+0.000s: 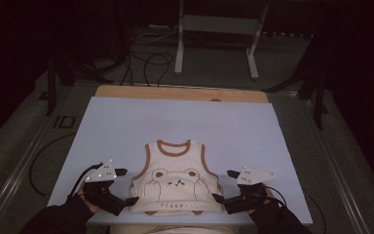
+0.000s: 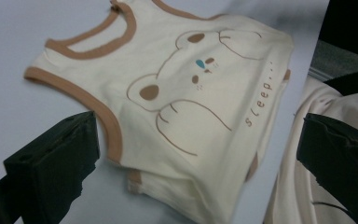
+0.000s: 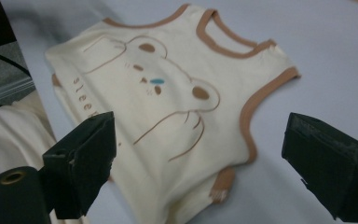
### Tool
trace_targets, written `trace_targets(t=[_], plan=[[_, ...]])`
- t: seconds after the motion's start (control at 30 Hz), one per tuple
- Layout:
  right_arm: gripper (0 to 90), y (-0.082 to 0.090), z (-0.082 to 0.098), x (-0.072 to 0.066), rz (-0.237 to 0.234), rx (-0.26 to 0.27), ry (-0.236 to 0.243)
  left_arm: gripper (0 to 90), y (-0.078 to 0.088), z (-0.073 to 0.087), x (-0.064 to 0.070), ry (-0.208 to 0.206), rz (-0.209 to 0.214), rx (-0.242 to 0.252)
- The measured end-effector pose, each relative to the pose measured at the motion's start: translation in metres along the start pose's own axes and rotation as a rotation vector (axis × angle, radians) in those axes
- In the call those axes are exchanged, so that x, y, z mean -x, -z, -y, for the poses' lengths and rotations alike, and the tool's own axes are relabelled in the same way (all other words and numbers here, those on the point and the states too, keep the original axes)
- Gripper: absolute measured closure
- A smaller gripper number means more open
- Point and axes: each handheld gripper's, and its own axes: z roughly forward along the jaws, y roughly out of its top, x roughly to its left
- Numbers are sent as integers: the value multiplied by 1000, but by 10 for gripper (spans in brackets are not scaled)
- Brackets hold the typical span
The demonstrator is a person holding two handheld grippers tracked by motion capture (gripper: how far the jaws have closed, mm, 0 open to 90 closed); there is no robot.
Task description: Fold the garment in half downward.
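Vest [image 1: 177, 178] lies flat w/ hem folded under; left gripper [image 1: 126, 186] at 9 o'clock, right gripper [image 1: 225, 185] at 3, both spread, empty — prob released after fold.

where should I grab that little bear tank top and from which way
Take the tank top at its two brown-trimmed armhole edges, probably the easiest hold: the left gripper coming in from its left, the right gripper from its right. It lies flat, and both open grippers flank it.

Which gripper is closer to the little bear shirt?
About equal, perhaps right. The left gripper sits open beside the shirt at its left edge, the right gripper open at its right edge.
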Motion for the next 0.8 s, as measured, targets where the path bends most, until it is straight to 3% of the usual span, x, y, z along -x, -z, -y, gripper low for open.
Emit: trace_targets(t=[0.13,0.5,0.8], plan=[[98,1,-10,4,10,12,18,2,1,-9,-4,-13,6,1],[95,-6,-36,20,-19,50,18,2,-3,-23,-10,-37,27,-3],[95,-17,-52,34,-21,65,30,2,-5,-37,-16,-58,8,17]])
